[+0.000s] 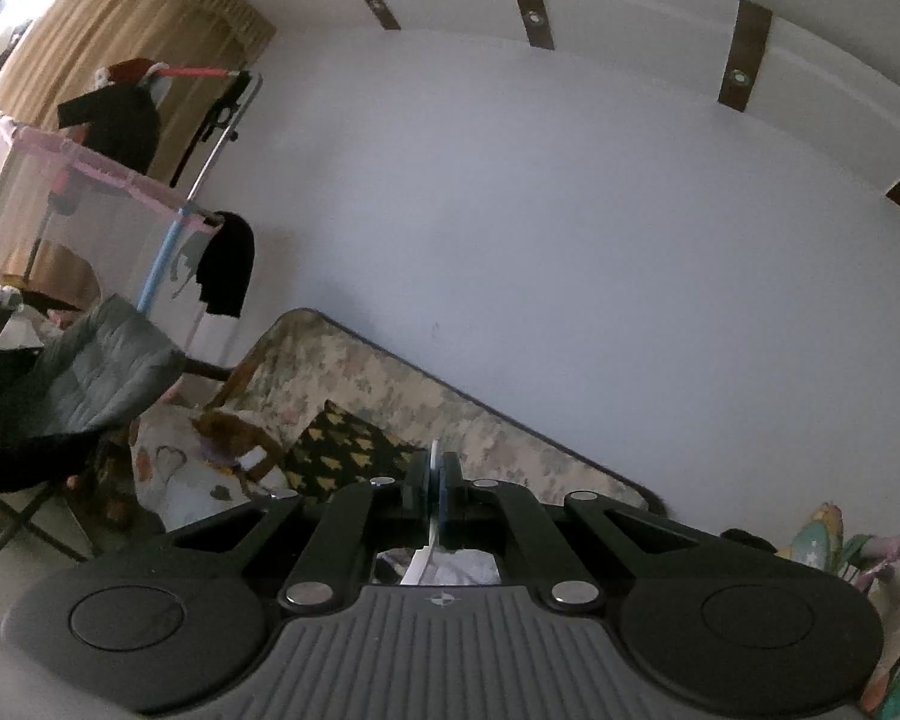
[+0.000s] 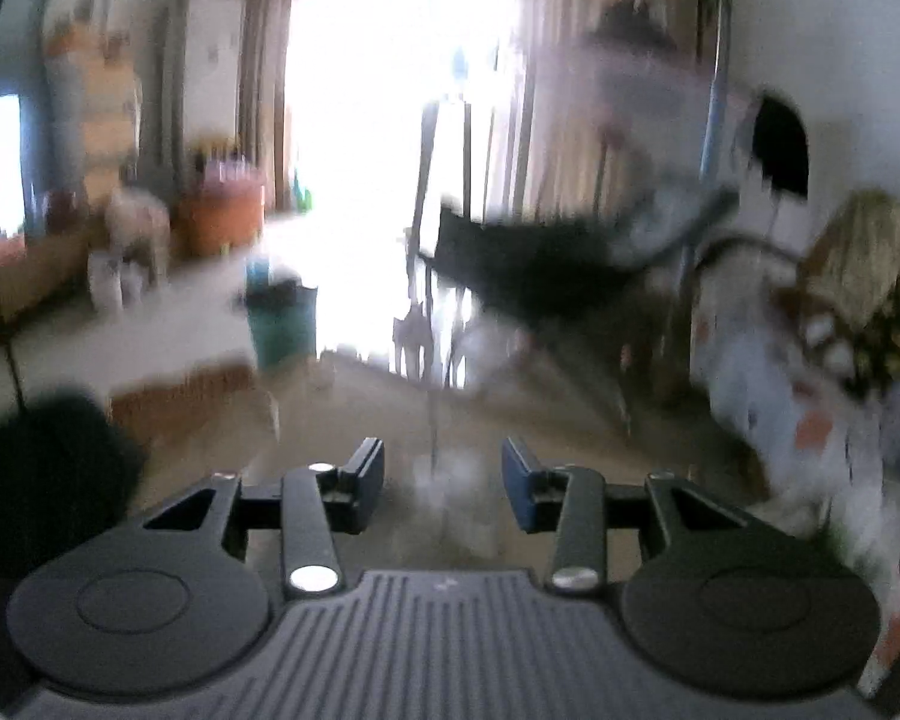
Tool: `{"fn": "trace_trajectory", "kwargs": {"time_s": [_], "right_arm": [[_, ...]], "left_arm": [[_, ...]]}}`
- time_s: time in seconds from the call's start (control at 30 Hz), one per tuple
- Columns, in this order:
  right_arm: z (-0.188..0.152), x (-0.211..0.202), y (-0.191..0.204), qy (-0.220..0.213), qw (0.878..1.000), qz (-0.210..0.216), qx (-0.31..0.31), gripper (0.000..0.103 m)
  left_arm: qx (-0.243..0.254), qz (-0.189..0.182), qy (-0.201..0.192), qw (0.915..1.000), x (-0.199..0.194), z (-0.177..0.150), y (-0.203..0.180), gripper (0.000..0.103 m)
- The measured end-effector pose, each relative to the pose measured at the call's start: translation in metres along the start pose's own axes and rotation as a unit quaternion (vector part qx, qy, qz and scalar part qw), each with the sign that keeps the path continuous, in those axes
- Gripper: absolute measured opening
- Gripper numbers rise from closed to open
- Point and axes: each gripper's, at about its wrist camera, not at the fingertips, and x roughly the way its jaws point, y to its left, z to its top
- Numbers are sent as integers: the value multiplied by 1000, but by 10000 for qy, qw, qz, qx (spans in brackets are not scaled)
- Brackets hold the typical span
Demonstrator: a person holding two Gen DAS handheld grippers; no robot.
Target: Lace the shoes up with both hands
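The left gripper (image 1: 435,480) pinches a white lace (image 1: 421,561), its fingers nearly shut on it, the strand trailing toward six o'clock. The right gripper (image 2: 443,483) stands half open, apparently empty. No shoe is visible, so lacing progress cannot be judged; pulling through seems underway.

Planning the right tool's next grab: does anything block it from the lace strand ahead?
Nothing visible does. The right tool is open and empty, and the thin lace strand hangs just beyond its gap, though the view is blurred.
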Motion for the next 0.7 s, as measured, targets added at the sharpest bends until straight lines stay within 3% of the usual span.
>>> {"fn": "trace_trajectory", "kwargs": {"time_s": [0.2, 0.23, 0.27, 0.3, 0.33, 0.5, 0.7], "right_arm": [[54, -12, 2, -940, 9947, 296, 294, 44], [57, -10, 3, -957, 9945, 335, 242, 34], [58, -6, 5, -829, 9961, 268, 164, 27], [56, 0, 4, -626, 9978, 171, 121, 6], [52, 6, 3, -405, 9991, 83, 106, 2], [17, 25, -20, 506, 9978, -345, 260, 2], [-29, 42, -40, 1739, 9824, -685, 20, 2]], "left_arm": [[-237, -22, 154, 9996, 0, -25, 16, 2], [-290, -25, 157, 9995, -1, -28, 20, 2], [-339, -9, 150, 9993, -1, -32, 24, 2], [-370, 18, 134, 9992, -3, -34, 27, 2], [-392, 56, 116, 9991, -6, -37, 30, 2], [-643, 371, 280, 9968, -9, -62, 58, 2], [-1379, 897, 661, 9842, -4, -137, 114, 2]]}}
